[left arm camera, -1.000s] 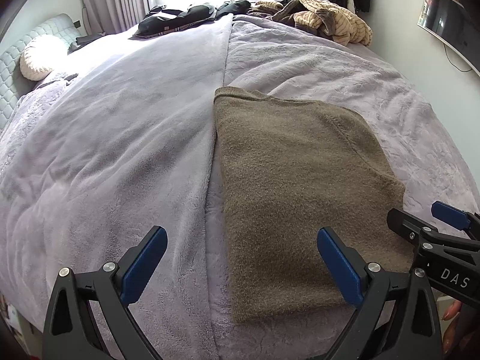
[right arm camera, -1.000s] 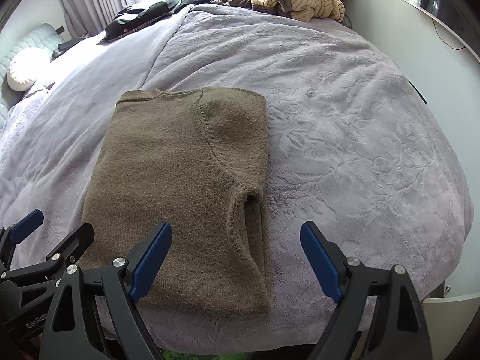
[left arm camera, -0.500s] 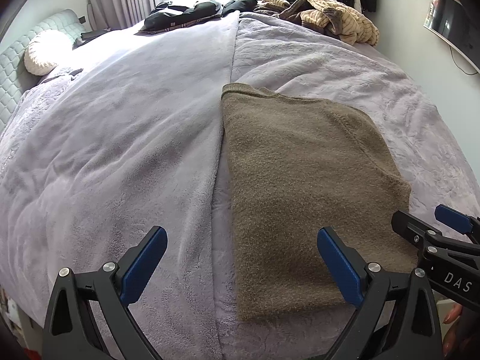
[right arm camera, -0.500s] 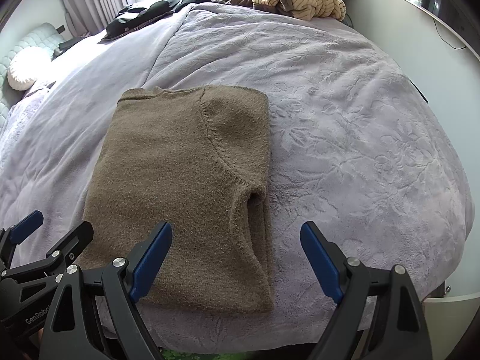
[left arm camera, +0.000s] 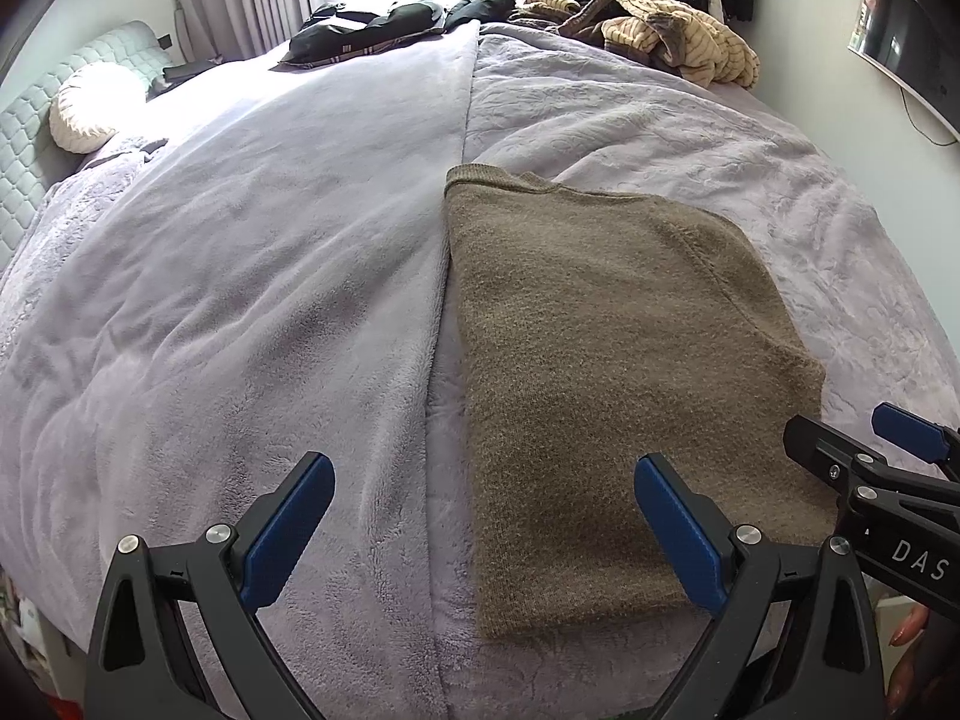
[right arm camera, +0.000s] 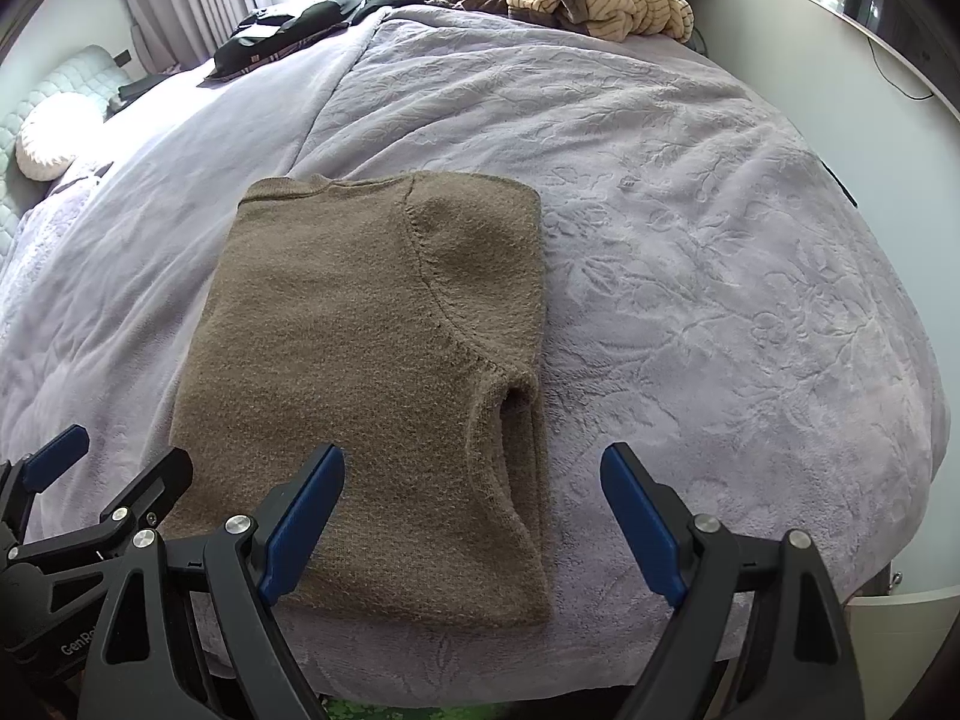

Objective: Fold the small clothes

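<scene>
The sweater (right arm camera: 366, 372) lies flat, partly folded, near the bed's (right arm camera: 690, 240) front edge. Both claws, left (left arm camera: 480, 531) and right (right arm camera: 471, 519), hover above its near hem, spread wide, pinching nothing. Risk: a shallow pinch takes 1 layer only, and the tucked sleeve slips out.

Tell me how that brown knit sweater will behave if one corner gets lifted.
The brown knit sweater is soft, so it would likely droop and sag. Its folded layers, visible at the tucked sleeve edge, may slide apart and unfold. Its fuzzy surface on the plush blanket probably drags rather than slips.
</scene>
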